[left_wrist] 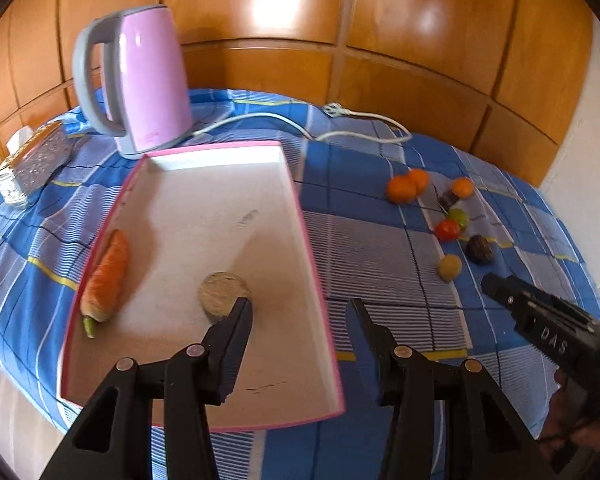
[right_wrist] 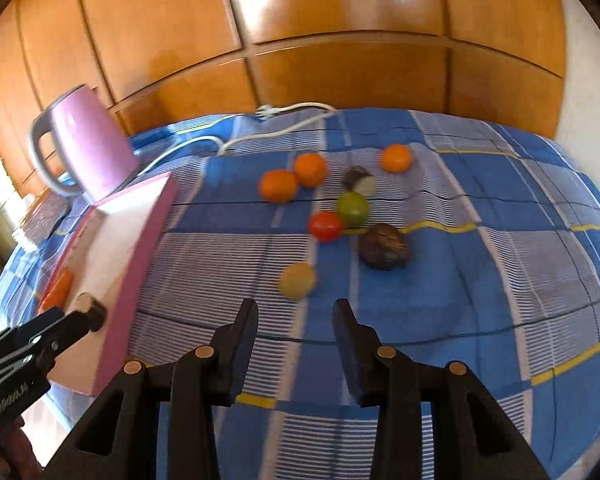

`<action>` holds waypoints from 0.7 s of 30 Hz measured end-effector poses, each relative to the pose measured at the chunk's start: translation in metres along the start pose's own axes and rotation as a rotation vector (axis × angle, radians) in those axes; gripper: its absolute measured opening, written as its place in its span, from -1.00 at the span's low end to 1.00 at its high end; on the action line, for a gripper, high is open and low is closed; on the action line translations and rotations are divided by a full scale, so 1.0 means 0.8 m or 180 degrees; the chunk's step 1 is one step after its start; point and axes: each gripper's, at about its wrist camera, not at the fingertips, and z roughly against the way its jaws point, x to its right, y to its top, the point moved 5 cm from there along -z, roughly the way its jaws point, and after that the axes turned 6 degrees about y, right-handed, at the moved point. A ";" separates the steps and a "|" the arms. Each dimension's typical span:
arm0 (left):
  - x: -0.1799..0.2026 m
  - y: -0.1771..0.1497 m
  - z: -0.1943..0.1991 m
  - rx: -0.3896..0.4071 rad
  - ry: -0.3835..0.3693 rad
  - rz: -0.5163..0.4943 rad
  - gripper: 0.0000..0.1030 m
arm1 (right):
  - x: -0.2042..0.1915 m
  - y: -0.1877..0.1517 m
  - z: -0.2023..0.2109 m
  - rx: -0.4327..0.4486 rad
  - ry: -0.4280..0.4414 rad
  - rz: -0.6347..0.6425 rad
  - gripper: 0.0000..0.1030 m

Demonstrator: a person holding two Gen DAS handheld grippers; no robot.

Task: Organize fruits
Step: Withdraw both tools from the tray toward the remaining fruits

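We hold both claws, left claw [left_wrist: 300,312] and right claw [right_wrist: 296,312], apart and empty above the checked cloth [right_wrist: 460,280]; the pink-rimmed tray [left_wrist: 300,216] edges the left, round fruits [right_wrist: 324,226] far.

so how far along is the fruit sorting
Early. Done: the pink-edged tray holds a carrot and a round tan piece. In hand: nothing; the left tool and right tool are both open and empty. Left: three oranges, a red fruit, a green one, a yellowish one and dark pieces lie on the cloth.
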 end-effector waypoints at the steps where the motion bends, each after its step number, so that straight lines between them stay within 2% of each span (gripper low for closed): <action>1: 0.006 -0.001 -0.001 -0.0007 -0.0016 -0.0047 -0.04 | 0.007 0.000 0.001 0.0006 -0.0027 -0.0037 -0.24; 10: 0.048 0.006 -0.015 -0.0175 -0.0303 -0.0160 -0.05 | 0.063 0.000 0.005 0.0045 -0.0246 -0.0312 -0.24; 14: 0.078 0.004 -0.024 -0.0263 -0.0471 -0.0313 -0.06 | 0.078 -0.003 0.003 0.0016 -0.0279 -0.0390 -0.24; 21: 0.123 0.007 -0.040 -0.0260 -0.0772 -0.0529 -0.06 | 0.092 -0.007 -0.005 -0.0039 -0.0253 -0.0461 -0.24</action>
